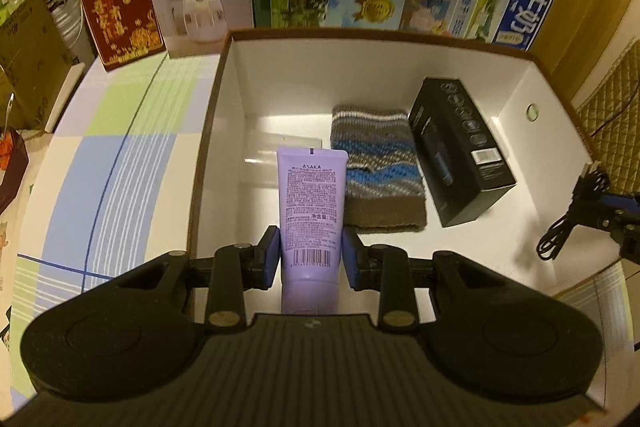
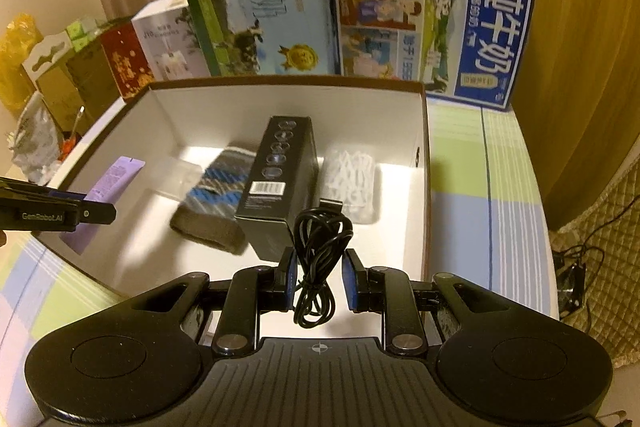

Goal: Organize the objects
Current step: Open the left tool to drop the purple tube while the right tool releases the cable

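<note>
Holding 2 items over the white box [image 1: 280,75]: my left gripper [image 1: 311,254] clamps the soft purple tube [image 1: 312,203] low near its cap, my right gripper [image 2: 319,277] pinches the limp black cable [image 2: 318,259] mid-bundle above the box's near edge.

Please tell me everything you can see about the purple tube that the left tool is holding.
The purple tube is a soft-looking plastic squeeze tube, pale lilac, with the word ASAKA, dense small print and a barcode on its face. Its flat crimped end points away from the camera and its rounded cap end points toward it. The left tool grips it near the barcode, a blue pad on each side. It hangs over the open white storage box, beside the striped knitted cloth; whether it touches the floor is unclear.
</note>
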{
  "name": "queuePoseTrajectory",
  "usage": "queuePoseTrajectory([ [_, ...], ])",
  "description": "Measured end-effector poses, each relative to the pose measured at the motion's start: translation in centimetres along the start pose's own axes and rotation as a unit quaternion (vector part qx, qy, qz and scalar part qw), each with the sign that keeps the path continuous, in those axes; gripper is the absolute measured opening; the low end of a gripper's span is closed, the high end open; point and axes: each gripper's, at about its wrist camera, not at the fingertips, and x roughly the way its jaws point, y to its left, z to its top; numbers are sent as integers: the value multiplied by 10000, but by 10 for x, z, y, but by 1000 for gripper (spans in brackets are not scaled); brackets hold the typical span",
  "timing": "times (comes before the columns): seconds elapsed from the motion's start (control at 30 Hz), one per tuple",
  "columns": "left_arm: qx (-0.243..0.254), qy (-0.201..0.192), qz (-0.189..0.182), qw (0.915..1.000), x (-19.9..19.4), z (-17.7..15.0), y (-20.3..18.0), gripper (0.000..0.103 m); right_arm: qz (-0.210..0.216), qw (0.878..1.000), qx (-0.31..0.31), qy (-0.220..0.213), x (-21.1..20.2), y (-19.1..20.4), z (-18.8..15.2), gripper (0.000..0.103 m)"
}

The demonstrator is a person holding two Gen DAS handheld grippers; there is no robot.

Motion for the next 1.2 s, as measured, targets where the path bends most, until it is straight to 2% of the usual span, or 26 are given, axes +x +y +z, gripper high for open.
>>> queuePoseTrajectory([
  [0.3, 92, 361, 24, 9993, 26, 0, -2, 28, -125, 9995, -16, 283, 13, -2, 3, 21],
  [0.6, 162, 306, -58, 9994, 24, 2, -2, 30, -126, 9986, -44, 518, 23, 1, 7, 21],
  [0.87, 231, 195, -44, 9995, 18, 4, -5, 40, -215, 9979, -22, 609, 33, 3, 13, 21],
  [0.97, 231, 185, -48, 9995, 16, 3, -4, 40, -187, 9986, 5, 504, 30, 3, 15, 27],
  [1.03, 238, 166, -51, 9996, 14, 3, -4, 42, -198, 9988, -7, 453, 27, 4, 15, 39],
  [1.2, 280, 117, -102, 9995, 9, 3, -7, 49, -151, 9990, 36, 430, 24, 4, 12, 44],
])
